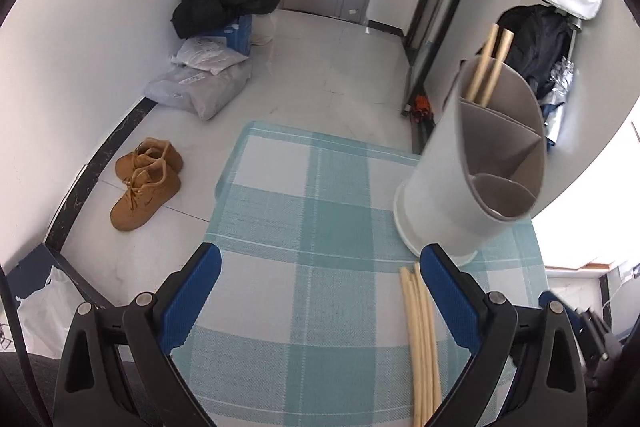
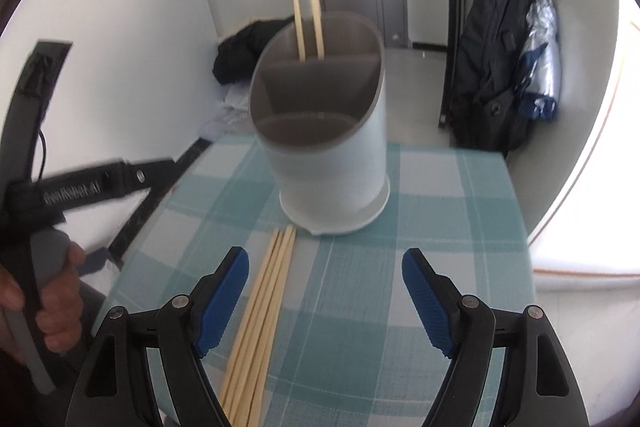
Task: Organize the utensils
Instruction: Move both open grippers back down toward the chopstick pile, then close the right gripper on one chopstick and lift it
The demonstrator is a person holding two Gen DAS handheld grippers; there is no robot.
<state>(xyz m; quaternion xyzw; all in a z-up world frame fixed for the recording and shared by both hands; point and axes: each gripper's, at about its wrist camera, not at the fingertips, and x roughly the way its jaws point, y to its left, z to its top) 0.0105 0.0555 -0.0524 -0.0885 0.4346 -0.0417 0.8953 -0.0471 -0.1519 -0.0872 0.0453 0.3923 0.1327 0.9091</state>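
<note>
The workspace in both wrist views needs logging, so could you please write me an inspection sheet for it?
Surface: teal checked tablecloth covering the table.
Job's things: white utensil holder upright, two chopsticks in its far compartment; loose chopsticks lying in front of it.
Clutter: nothing seen on the cloth.
Grippers: left hand-held gripper and right hand-held gripper open, empty.
Cables: thin black cable by the left gripper.
Surroundings: brown boots, dark backpack, umbrella.

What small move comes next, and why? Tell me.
Probably lower the right gripper onto the loose chopsticks on the tablecloth. Both grippers are open and empty, and the holder has only two chopsticks in its back compartment.
</note>
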